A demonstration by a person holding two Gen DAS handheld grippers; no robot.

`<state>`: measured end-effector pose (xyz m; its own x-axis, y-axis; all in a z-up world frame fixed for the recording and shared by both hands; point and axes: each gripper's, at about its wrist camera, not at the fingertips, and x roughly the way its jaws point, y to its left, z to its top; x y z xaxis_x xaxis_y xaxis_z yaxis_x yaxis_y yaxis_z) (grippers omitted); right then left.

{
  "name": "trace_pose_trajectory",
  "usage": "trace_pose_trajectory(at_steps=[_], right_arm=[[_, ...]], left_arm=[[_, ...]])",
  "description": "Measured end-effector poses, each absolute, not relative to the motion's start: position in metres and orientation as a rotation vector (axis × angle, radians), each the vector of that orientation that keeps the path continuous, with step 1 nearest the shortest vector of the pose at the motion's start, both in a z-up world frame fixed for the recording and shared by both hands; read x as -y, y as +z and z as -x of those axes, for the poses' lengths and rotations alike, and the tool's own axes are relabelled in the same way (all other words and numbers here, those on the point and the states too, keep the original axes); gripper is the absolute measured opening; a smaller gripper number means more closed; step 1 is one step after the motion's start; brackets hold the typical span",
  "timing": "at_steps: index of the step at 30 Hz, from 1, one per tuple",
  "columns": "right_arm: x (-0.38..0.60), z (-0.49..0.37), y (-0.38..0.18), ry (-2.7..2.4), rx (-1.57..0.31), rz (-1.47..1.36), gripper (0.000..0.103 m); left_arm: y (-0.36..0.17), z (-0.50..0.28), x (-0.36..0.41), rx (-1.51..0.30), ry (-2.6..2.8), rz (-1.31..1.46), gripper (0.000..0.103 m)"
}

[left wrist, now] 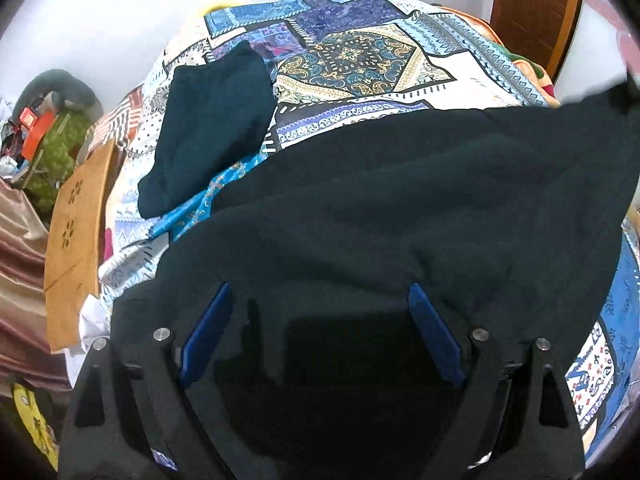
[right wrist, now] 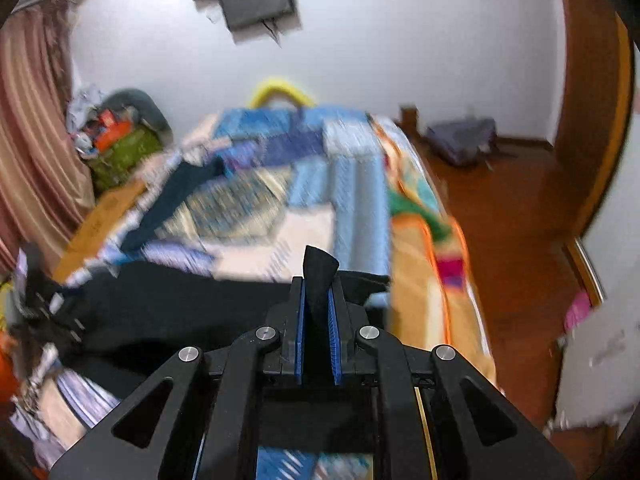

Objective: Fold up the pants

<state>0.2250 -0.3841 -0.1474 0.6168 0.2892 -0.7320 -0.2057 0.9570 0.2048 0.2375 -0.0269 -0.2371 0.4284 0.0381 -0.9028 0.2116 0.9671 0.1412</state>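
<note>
Dark navy pants (left wrist: 400,208) lie spread over a patchwork bedspread (left wrist: 360,60), with one part lifted toward the upper right. My left gripper (left wrist: 320,304) is open, its blue pads (left wrist: 208,328) wide apart just above the near part of the pants. My right gripper (right wrist: 318,292) is shut on a fold of the pants (right wrist: 318,276), which sticks up between its blue pads and is held above the bed. The rest of the pants (right wrist: 168,312) trails left in the blurred right wrist view. A second dark garment (left wrist: 212,128) lies farther back on the bed.
A brown cardboard piece (left wrist: 76,240) leans at the bed's left edge. A heap of clutter (left wrist: 44,128) and a striped curtain (right wrist: 32,140) stand at the left. Wooden floor (right wrist: 520,240) and a door (right wrist: 592,100) are to the right of the bed.
</note>
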Motion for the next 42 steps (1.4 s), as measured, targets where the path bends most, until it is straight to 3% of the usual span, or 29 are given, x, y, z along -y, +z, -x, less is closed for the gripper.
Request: trace_pose_trajectory(at_steps=[5,10,15,17,19,27,34,38,42], right_arm=[[0.393,-0.207,-0.208,0.239,-0.987,-0.173,0.009],[0.392,-0.196,-0.236,0.189,-1.042,-0.210,0.016],[0.383,-0.204,-0.213,0.152,-1.085,-0.121,0.027],[0.376,-0.206,-0.197,0.143,-1.055,-0.075,0.034],[0.364,-0.206,-0.176,0.165,-1.001,-0.022,0.049],[0.264,-0.242,-0.120,0.417,-0.887,0.079,0.050],[0.140,-0.286,-0.131,0.677,-0.903,0.147,0.054],[0.076,-0.309,-0.158,0.788,-0.975,0.213,0.054],[0.022,-0.330,-0.187,0.866,-1.080,0.293,0.054]], left_arm=[[-0.243,-0.237,0.016,-1.145,-0.109,-0.147,0.096],[-0.247,-0.237,0.007,-1.145,-0.116,-0.065,0.098],[-0.238,-0.231,-0.005,-1.120,-0.117,-0.065,0.098],[-0.227,-0.226,-0.021,-1.073,-0.103,-0.053,0.098],[-0.216,-0.223,-0.043,-1.040,-0.075,-0.015,0.098],[-0.205,-0.216,-0.166,-1.001,0.140,0.078,0.098],[-0.237,-0.215,-0.234,-1.077,0.181,0.173,0.097],[-0.266,-0.220,-0.248,-1.152,0.135,0.247,0.071],[-0.290,-0.228,-0.248,-1.215,0.065,0.314,0.054]])
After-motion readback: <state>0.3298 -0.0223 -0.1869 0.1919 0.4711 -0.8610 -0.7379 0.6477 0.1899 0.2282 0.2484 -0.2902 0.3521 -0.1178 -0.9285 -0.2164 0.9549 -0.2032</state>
